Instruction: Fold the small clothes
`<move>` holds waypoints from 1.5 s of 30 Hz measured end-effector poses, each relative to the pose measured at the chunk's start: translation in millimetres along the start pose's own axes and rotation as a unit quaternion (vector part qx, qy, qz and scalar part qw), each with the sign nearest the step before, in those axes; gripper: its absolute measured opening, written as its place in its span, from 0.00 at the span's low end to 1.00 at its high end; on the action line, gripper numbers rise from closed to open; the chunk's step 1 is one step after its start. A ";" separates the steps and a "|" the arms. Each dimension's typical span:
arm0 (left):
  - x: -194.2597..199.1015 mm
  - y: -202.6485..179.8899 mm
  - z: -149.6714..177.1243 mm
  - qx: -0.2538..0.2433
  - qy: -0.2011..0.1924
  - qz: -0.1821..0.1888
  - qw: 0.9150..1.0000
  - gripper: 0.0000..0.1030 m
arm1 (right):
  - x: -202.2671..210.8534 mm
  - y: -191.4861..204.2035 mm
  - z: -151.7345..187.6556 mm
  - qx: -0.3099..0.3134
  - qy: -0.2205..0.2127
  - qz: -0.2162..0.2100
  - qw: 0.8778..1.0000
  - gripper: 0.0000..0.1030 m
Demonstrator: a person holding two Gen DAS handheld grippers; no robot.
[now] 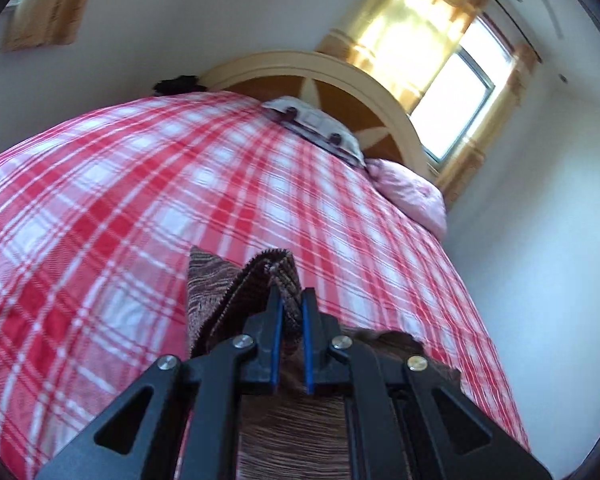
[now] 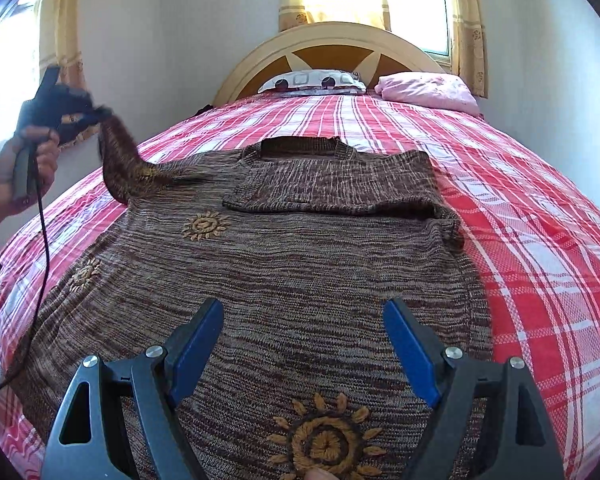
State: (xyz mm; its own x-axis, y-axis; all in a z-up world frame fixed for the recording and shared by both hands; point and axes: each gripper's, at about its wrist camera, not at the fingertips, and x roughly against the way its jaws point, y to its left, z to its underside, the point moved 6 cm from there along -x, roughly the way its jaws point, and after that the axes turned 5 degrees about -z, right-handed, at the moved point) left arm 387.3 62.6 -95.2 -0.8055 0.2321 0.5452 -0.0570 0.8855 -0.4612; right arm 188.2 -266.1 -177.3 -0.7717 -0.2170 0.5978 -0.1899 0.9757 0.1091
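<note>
While the left gripper is clamping the ribbed cuff of the sweater's left sleeve and holding it up off the bed, the step in hand looks like folding that sleeve across the chest. To do it well, the cuff is best carried level toward the far shoulder, so the sleeve is laying flat over the body without dragging the knit or bunching at the armhole; letting go only once the cuff is resting on the fabric should be keeping the fold square. The right gripper is hovering with its jaws spread wide and holding nothing, low over the hem, where it could be pinning the body down

The brown marled knit sweater is lying spread face up on the red-and-white plaid bedspread, neck toward the headboard. Its right sleeve is already lying folded across the chest below the collar. Orange embroidered sunflowers are dotting the front. The knit looks thick and soft, likely to be slumping rather than creasing
</note>
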 end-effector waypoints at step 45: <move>-66.2 54.1 95.2 -0.166 0.088 -0.226 0.956 1.00 | -92.2 76.8 -128.7 0.139 0.070 -0.029 0.987 0.76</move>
State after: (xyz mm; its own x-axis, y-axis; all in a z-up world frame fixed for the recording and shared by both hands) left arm 381.5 56.8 -222.9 -0.6296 -0.1665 0.7589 -0.1623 0.9834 0.0811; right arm 322.9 -167.3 -121.9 -0.6670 -0.2481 0.7025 -0.4060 0.9116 -0.0635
